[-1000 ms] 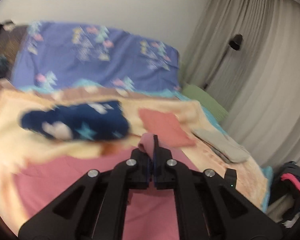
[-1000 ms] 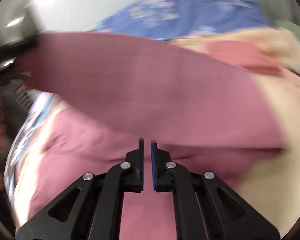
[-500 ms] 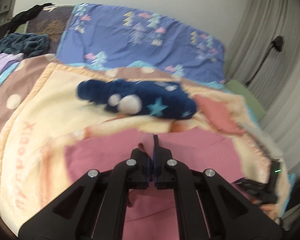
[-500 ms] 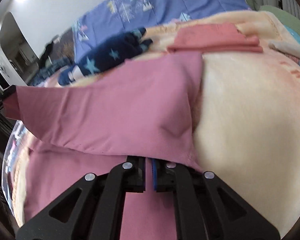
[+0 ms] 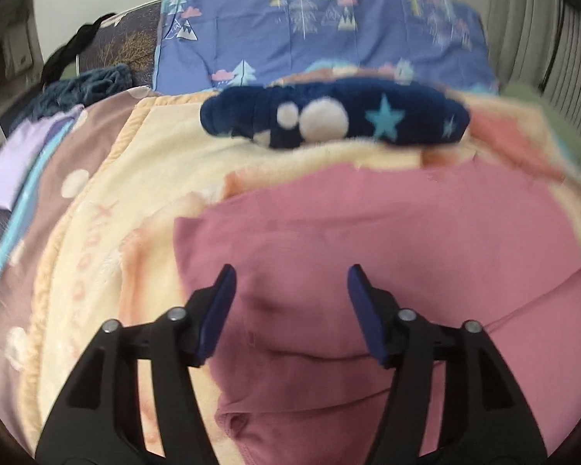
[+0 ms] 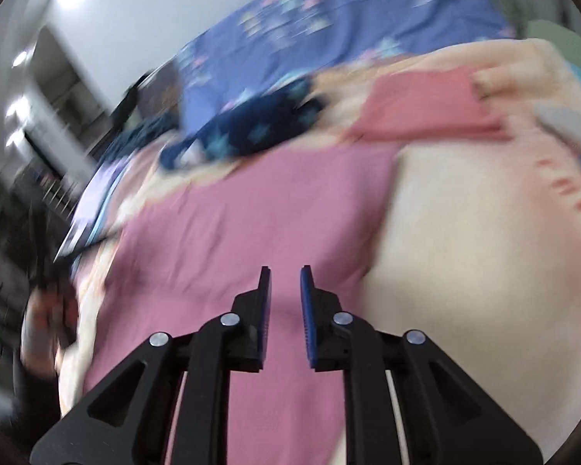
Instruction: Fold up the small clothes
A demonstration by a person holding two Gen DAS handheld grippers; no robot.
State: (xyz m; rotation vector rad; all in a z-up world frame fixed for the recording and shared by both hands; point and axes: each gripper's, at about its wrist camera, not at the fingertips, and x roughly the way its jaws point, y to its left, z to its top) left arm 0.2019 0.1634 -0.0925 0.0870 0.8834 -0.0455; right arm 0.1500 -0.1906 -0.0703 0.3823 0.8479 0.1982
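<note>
Pink garment (image 5: 387,240) on blanket (image 5: 166,178): judged light, limp, creasing readily; best pinched at hem corners; left tongs (image 5: 290,294) and right tongs (image 6: 284,290) both opening, nothing between.

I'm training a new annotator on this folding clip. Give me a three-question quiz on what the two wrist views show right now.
1. True or false: the left gripper is clamped on the pink garment.
2. What lies just beyond the pink garment? A) navy star-patterned fleece item B) white towel C) black shoe
3. Fill in: the garment lies on a ____-coloured blanket.

Key: 1 false: its jaws are opening, pads clear of the cloth. The right gripper is opening too. 2 A. 3 cream.
</note>
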